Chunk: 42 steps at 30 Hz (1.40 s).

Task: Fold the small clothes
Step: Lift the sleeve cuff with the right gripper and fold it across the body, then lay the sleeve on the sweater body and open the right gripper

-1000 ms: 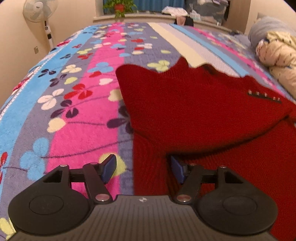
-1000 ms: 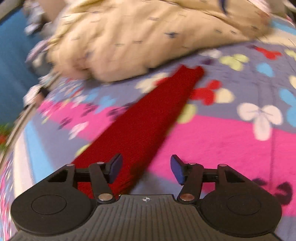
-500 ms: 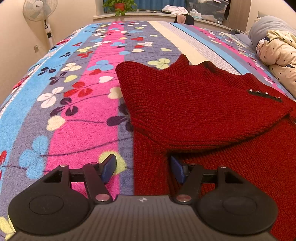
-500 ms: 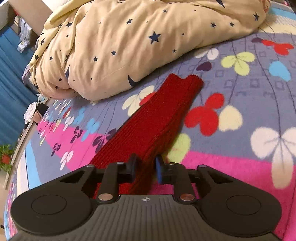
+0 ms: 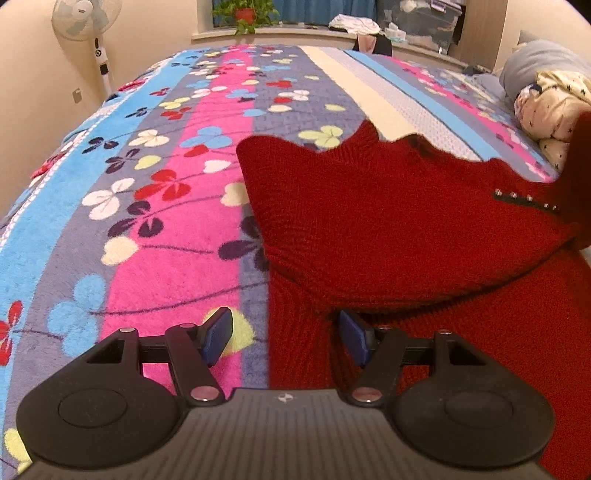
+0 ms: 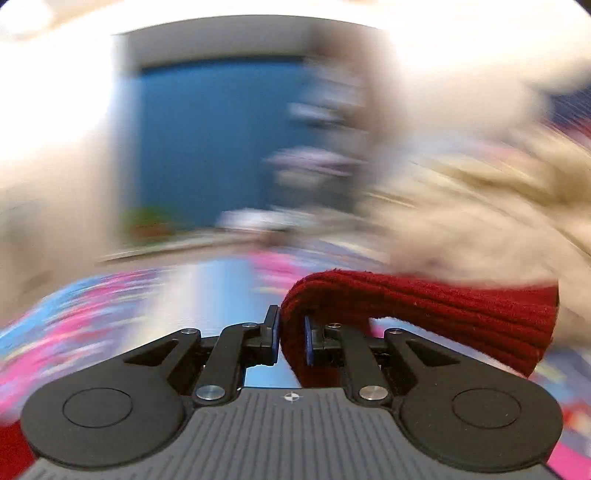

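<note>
A red knit sweater (image 5: 399,221) lies on the flowered bedspread (image 5: 177,206), one sleeve folded across its body. My left gripper (image 5: 284,334) is open, low over the sweater's left edge, with cloth between its fingers. My right gripper (image 6: 291,338) is shut on the red sleeve (image 6: 443,306) and holds it lifted off the bed; the sleeve drapes over to the right. The right wrist view is blurred by motion. The lifted sleeve shows at the right edge of the left wrist view (image 5: 580,177).
A cream star-print quilt (image 5: 550,110) and a grey pillow (image 5: 535,62) lie at the bed's far right. A standing fan (image 5: 88,22) is by the left wall. A windowsill with a plant (image 5: 243,11) and clutter runs behind the bed.
My right gripper closed on the sleeve, then lifted it off the bed and swung round fast. My left gripper stayed open and still.
</note>
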Available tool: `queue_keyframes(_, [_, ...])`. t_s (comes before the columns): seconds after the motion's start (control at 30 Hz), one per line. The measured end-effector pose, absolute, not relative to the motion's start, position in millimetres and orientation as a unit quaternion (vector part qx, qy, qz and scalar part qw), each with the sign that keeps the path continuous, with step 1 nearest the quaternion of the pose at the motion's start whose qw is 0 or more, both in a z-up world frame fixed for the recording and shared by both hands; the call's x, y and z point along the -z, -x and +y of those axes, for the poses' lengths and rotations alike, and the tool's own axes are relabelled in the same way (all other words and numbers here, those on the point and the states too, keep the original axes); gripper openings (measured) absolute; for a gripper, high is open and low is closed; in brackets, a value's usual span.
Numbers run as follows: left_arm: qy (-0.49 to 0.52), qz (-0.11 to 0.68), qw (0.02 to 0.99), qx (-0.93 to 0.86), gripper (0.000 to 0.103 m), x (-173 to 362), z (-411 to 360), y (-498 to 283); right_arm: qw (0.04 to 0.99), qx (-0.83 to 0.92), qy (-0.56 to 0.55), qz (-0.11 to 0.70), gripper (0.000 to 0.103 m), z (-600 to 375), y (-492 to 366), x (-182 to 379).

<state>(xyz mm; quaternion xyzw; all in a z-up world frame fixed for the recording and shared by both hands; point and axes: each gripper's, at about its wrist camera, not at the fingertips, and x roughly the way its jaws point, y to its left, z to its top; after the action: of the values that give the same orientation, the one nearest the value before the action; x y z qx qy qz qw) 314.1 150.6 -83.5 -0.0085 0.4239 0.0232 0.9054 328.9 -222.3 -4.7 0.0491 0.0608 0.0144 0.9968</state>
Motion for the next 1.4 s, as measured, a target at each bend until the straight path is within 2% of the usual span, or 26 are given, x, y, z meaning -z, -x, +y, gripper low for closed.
queue_keyframes(0.07, [0.022,0.419,0.907,-0.023,0.069,78,154,-313,0.984,-0.161,-0.006,0.071,0.023,-153,-306,9])
queue_keyframes(0.1, [0.031,0.417,0.908,-0.022,0.069,74,156,-313,0.97,-0.222,0.002,0.099,0.028,-126,-299,16])
queue_keyframes(0.13, [0.04,0.415,0.909,-0.02,0.069,71,159,-312,0.953,-0.271,0.008,0.134,0.041,-102,-293,27])
queue_keyframes(0.17, [0.05,0.411,0.91,-0.019,0.069,67,162,-311,0.938,-0.3,0.017,0.17,0.043,-81,-287,42])
queue_keyframes(0.33, [0.099,0.392,0.914,-0.02,0.069,50,177,-309,0.91,-0.326,0.064,0.248,0.044,-60,-263,69])
queue_keyframes(0.47, [0.126,0.386,0.914,-0.023,0.069,43,183,-308,0.931,-0.267,0.07,0.24,0.054,-97,-258,53])
queue_keyframes(0.6, [0.124,0.386,0.914,-0.027,0.069,41,182,-305,0.962,-0.135,0.047,0.231,0.056,-154,-274,48])
queue_keyframes(0.77, [0.114,0.386,0.915,-0.021,0.069,42,175,-305,0.966,-0.022,-0.089,0.24,0.064,-236,-297,69])
queue_keyframes(0.9, [0.098,0.396,0.913,-0.02,0.069,53,168,-310,0.926,-0.003,-0.156,0.344,0.063,-269,-329,116])
queue_keyframes(0.93, [0.096,0.399,0.912,-0.02,0.069,56,167,-311,0.924,-0.005,-0.178,0.338,0.064,-275,-329,120])
queue_keyframes(1.1, [0.086,0.409,0.908,-0.025,0.069,66,167,-314,0.934,-0.009,-0.14,0.329,0.065,-264,-332,110])
queue_keyframes(1.2, [0.088,0.398,0.912,-0.031,0.069,67,167,-311,0.923,0.003,-0.183,0.339,0.065,-271,-320,101])
queue_keyframes(1.4, [0.04,0.298,0.952,-0.052,0.069,44,151,-268,0.922,-0.001,-0.195,0.334,0.064,-278,-253,49])
